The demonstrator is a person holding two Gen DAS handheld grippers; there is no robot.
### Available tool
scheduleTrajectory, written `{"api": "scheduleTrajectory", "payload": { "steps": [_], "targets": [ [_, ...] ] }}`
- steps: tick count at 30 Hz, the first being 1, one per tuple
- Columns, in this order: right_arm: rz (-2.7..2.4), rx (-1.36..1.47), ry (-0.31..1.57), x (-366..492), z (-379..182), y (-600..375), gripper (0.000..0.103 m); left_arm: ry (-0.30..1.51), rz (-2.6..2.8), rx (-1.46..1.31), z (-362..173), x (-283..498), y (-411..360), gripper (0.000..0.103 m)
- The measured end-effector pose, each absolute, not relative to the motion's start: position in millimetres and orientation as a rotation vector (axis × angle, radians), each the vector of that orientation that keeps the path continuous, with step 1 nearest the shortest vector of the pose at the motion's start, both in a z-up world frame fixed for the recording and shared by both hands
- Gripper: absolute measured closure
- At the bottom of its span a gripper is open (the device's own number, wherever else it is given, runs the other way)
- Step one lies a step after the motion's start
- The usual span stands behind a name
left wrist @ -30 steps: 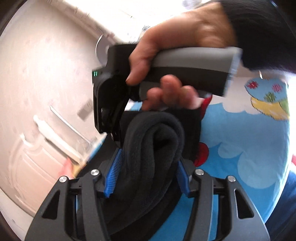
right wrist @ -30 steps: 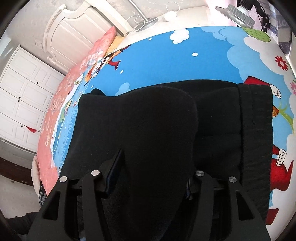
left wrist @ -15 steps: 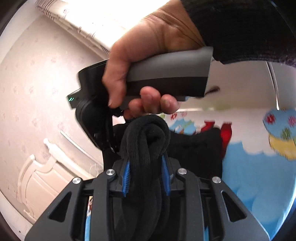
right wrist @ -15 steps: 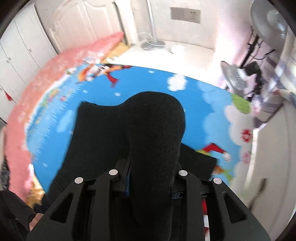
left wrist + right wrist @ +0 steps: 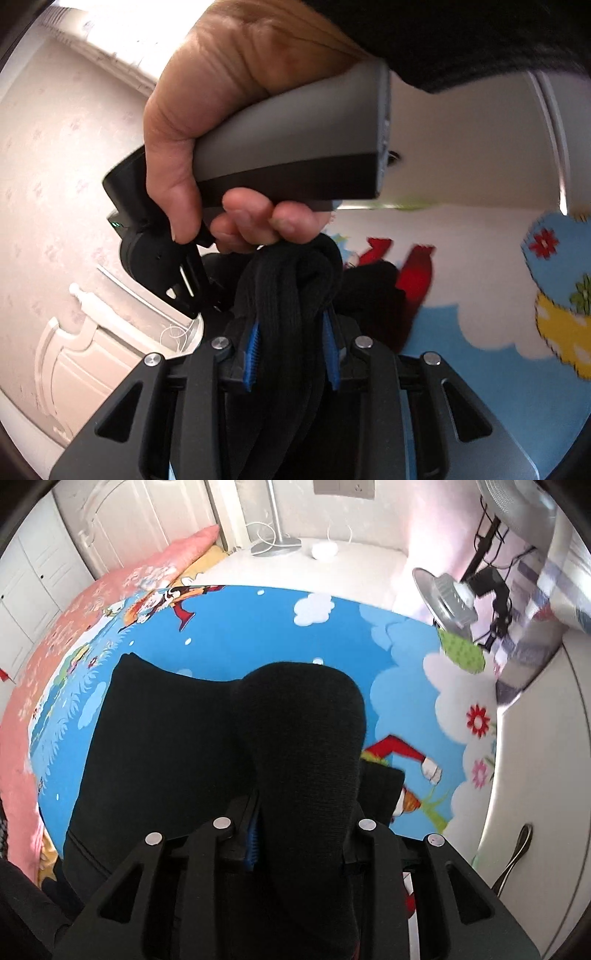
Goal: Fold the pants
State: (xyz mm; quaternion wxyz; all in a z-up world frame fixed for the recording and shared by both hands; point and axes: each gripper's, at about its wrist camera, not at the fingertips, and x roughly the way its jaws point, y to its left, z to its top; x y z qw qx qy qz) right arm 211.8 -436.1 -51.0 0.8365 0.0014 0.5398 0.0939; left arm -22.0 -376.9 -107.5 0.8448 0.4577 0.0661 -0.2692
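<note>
While the blue cartoon bed sheet (image 5: 236, 627) is carrying most of the black pants (image 5: 162, 738), 1 bunched edge is rising off it, presumably so it can be carried over for the next fold. Both tools are gripping that edge side by side to keep it level. Left hand-held gripper (image 5: 291, 347) has just been closing and is pinching a thick roll of fabric between its blue pads (image 5: 252, 350). Right hand-held gripper (image 5: 299, 834), also just closed, is clamping a fat hump of cloth. A hand (image 5: 221, 122) is squeezing the right tool's grey handle.
</note>
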Motion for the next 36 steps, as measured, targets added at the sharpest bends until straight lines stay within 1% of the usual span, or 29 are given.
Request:
{"api": "scheduleTrajectory", "payload": {
  "steps": [2,3,4,5,6,9,11,12,13,15,16,17,19,20,22,25,29,31,32,35,36],
  "targets": [
    [0.176,-0.044,1.169,215,-67,-438,0.073,0.175,-0.576,0.969,-112,-14,-384,0.075],
    [0.167,-0.056,1.165,216,-73,-440,0.067,0.189,-0.583,0.970,-113,-12,-387,0.075],
    [0.157,-0.061,1.137,215,-76,-444,0.057,0.199,-0.590,0.973,-117,-7,-395,0.074],
    [0.139,-0.073,1.114,212,-76,-446,0.052,0.198,-0.586,0.982,-122,-3,-399,0.073],
    [0.108,-0.105,1.090,209,-77,-446,0.044,0.193,-0.586,0.982,-121,2,-401,0.071],
    [0.065,-0.204,1.038,201,-81,-439,0.038,0.207,-0.611,0.961,-116,9,-393,0.067],
    [0.028,-0.240,1.015,197,-80,-438,0.031,0.223,-0.650,0.945,-111,17,-384,0.058],
    [0.015,-0.244,1.008,197,-80,-439,0.027,0.238,-0.678,0.915,-105,18,-375,0.044],
    [0.001,-0.242,1.001,194,-78,-442,0.025,0.238,-0.711,0.853,-93,15,-355,0.036],
    [-0.032,-0.188,0.998,187,-68,-452,0.022,0.262,-0.768,0.735,-64,11,-310,0.035],
    [-0.072,-0.125,0.988,180,-60,-462,0.016,0.306,-0.786,0.640,-50,13,-280,0.035],
    [-0.095,-0.072,0.980,174,-54,-468,0.016,0.345,-0.793,0.555,-39,17,-259,0.034],
    [-0.090,0.111,0.980,157,-48,-487,0.016,0.441,-0.762,0.339,-19,34,-206,0.028],
    [-0.064,0.176,1.000,152,-50,-491,0.016,0.501,-0.712,0.220,-12,59,-173,0.028],
    [-0.062,0.261,1.064,144,-59,-497,0.016,0.615,-0.612,0.011,-15,108,-118,0.028],
    [-0.003,0.330,1.114,136,-69,-496,0.016,0.749,-0.541,-0.170,-27,170,-69,0.029],
    [0.000,0.396,1.188,148,-96,-503,0.016,0.919,-0.634,-0.358,-82,219,-51,0.029],
    [0.014,0.420,1.197,149,-104,-504,0.016,0.988,-0.679,-0.439,-112,232,-59,0.029],
    [0.028,0.434,1.197,150,-106,-505,0.016,1.018,-0.695,-0.468,-121,220,-65,0.029],
    [0.081,0.506,1.205,153,-117,-510,0.016,1.058,-0.776,-0.537,-137,225,-69,0.030],
    [0.100,0.549,1.210,154,-124,-513,0.007,1.063,-0.801,-0.545,-143,221,-70,0.030]
  ]
}}
